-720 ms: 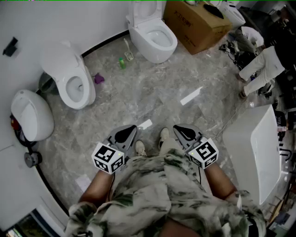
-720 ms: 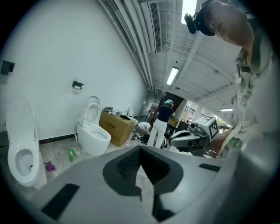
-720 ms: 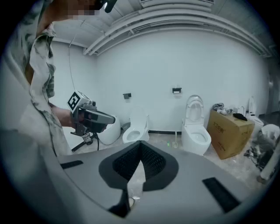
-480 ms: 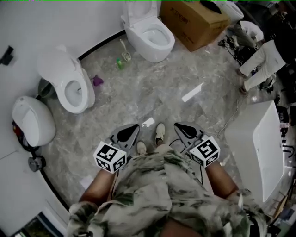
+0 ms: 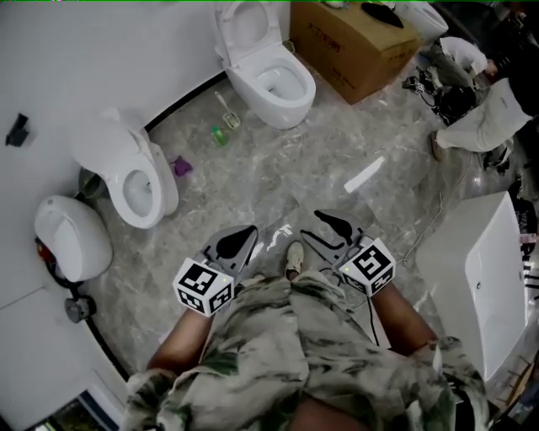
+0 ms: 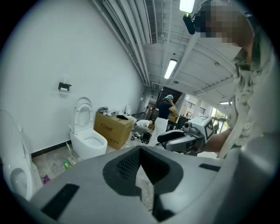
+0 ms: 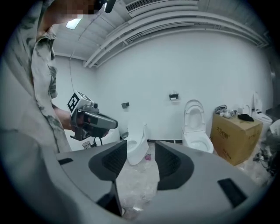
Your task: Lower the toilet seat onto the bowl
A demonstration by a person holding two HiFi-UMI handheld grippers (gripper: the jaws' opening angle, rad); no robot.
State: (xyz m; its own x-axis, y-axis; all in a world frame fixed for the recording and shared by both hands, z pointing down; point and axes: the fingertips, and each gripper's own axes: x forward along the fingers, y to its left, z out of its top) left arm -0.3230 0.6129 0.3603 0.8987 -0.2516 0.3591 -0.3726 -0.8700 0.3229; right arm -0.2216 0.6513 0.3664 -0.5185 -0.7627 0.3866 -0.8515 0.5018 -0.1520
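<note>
Jaws of the right gripper [image 5: 310, 225] spread wide, with only floor showing between them; jaws of the left gripper [image 5: 248, 231] drawn together at the tips, gripping nothing. Both held low, close in front of the person's patterned shirt [image 5: 295, 353], well apart from every fixture. Underfoot, grey marbled floor [image 5: 278, 168]. Along the right edge, a long white basin [image 5: 472, 278]. At the top, a brown cardboard box [image 5: 362, 42], and just beside it the far toilet, its toilet seat [image 5: 242, 21] raised upright against the back, above the open bowl [image 5: 278, 84], well away from both grippers. By the left wall, a second toilet [image 5: 143, 181], also open, with a rounded white fixture [image 5: 72, 236] near it. Far right, another person [image 5: 484, 114] bent over. Between the two toilets, near the wall, a toilet brush [image 5: 227, 109], a green bottle [image 5: 218, 135] and a small purple thing [image 5: 181, 166].
</note>
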